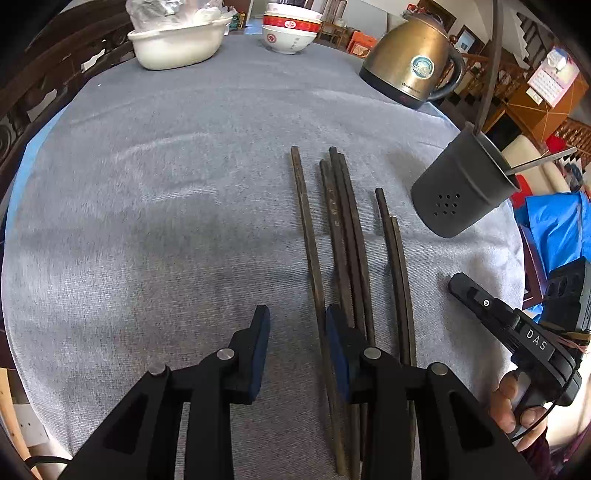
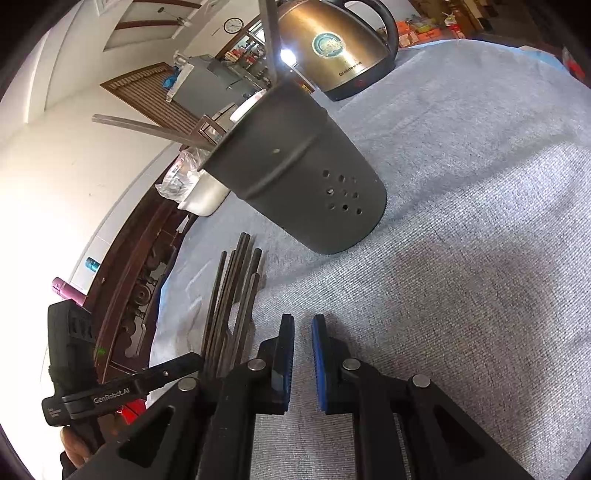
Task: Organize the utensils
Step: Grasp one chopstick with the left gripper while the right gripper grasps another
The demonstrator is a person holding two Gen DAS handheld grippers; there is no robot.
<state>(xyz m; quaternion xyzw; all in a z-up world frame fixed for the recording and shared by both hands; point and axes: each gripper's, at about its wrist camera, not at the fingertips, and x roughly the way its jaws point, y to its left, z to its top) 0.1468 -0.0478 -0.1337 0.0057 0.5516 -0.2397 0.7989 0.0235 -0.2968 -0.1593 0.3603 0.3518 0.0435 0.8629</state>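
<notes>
Dark wooden chopsticks (image 1: pixel 343 236), six, lie loose on grey-clothed counter (image 1: pixel 166 206), left of perforated black holder (image 1: pixel 461 192). Left gripper (image 1: pixel 297 350): fingers wide, above chopstick ends, empty. Right gripper (image 2: pixel 303 354): fingers narrow, empty. Brass kettle (image 1: pixel 413 62) behind.

Grey cloth (image 1: pixel 184 221) over table, brass kettle (image 1: pixel 410 62) far right, stacked red/white bowls (image 1: pixel 290 31) at back, white tub (image 1: pixel 177 44) w/ plastic bag (image 1: pixel 173 11), wall clock (image 2: pixel 233 25)
</notes>
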